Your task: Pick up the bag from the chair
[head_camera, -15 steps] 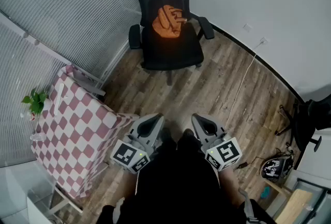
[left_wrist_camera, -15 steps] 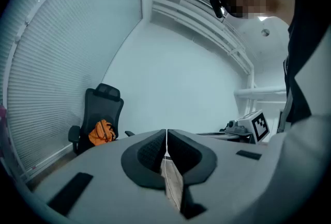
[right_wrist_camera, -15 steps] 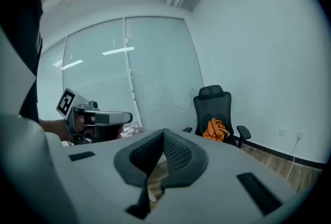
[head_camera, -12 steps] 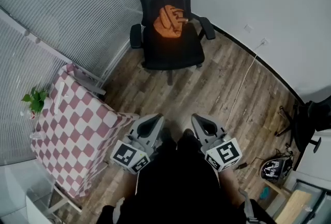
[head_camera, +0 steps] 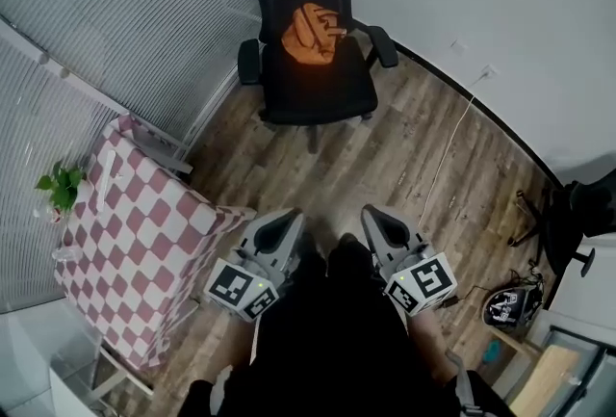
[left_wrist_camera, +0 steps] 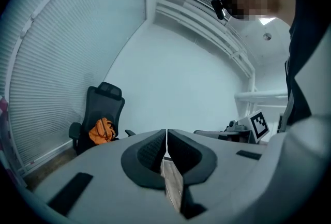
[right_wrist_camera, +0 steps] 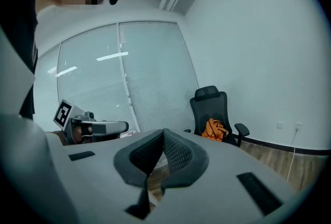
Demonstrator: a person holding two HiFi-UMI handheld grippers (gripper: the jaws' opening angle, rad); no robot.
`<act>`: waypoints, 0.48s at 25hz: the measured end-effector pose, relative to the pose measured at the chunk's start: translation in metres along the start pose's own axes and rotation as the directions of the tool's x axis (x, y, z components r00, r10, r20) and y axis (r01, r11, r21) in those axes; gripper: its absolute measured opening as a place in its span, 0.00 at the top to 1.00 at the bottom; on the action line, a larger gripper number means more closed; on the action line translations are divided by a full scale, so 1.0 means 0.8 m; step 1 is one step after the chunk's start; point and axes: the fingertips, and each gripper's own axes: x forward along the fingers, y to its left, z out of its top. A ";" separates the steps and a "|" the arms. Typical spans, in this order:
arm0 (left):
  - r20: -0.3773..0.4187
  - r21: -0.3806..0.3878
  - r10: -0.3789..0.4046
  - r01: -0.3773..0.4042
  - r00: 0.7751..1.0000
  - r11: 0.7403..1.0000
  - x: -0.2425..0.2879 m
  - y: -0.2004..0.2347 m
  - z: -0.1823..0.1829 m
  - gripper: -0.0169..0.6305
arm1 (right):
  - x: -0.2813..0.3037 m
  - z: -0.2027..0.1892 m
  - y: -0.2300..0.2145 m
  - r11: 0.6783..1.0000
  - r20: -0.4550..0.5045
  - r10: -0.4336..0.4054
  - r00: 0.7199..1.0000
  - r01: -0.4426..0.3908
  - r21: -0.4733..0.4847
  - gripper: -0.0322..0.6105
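Note:
An orange bag [head_camera: 310,33] lies on the seat of a black mesh office chair [head_camera: 318,92] at the far side of the room. The same bag [left_wrist_camera: 101,130] shows small in the left gripper view, and the bag [right_wrist_camera: 215,129] sits far off in the right gripper view too. My left gripper [head_camera: 286,225] and right gripper [head_camera: 374,220] are held close to my body, side by side, well short of the chair. Both have their jaws pressed together with nothing between them.
A table with a pink-and-white checked cloth [head_camera: 135,232] stands at the left, a small green plant [head_camera: 56,190] on it. A white cable [head_camera: 448,150] runs across the wood floor. Black stands [head_camera: 558,227] and gear [head_camera: 505,307] crowd the right. Blinds [head_camera: 115,11] cover the left wall.
The view has shifted slightly; the chair sits a touch higher and more to the left in the picture. The right gripper has edged slightly right. Both grippers stay shut.

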 end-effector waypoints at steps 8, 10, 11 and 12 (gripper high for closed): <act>-0.033 -0.010 -0.035 0.035 0.999 0.999 0.026 -0.001 -0.006 0.92 | -0.009 -0.002 -0.031 0.998 -0.020 -0.067 0.998 0.067 0.011 0.92; -0.042 -0.010 -0.034 0.034 0.999 0.999 0.039 0.001 -0.006 0.92 | -0.006 0.000 -0.045 0.997 -0.021 -0.073 0.997 0.073 0.015 0.92; -0.046 -0.009 -0.032 0.032 0.998 0.999 0.046 0.003 -0.005 0.92 | -0.003 0.002 -0.053 0.997 -0.020 -0.074 0.997 0.074 0.018 0.92; -0.050 -0.006 -0.029 0.029 0.998 1.000 0.053 0.005 -0.004 0.92 | 0.001 0.003 -0.060 0.997 -0.019 -0.073 0.997 0.073 0.022 0.92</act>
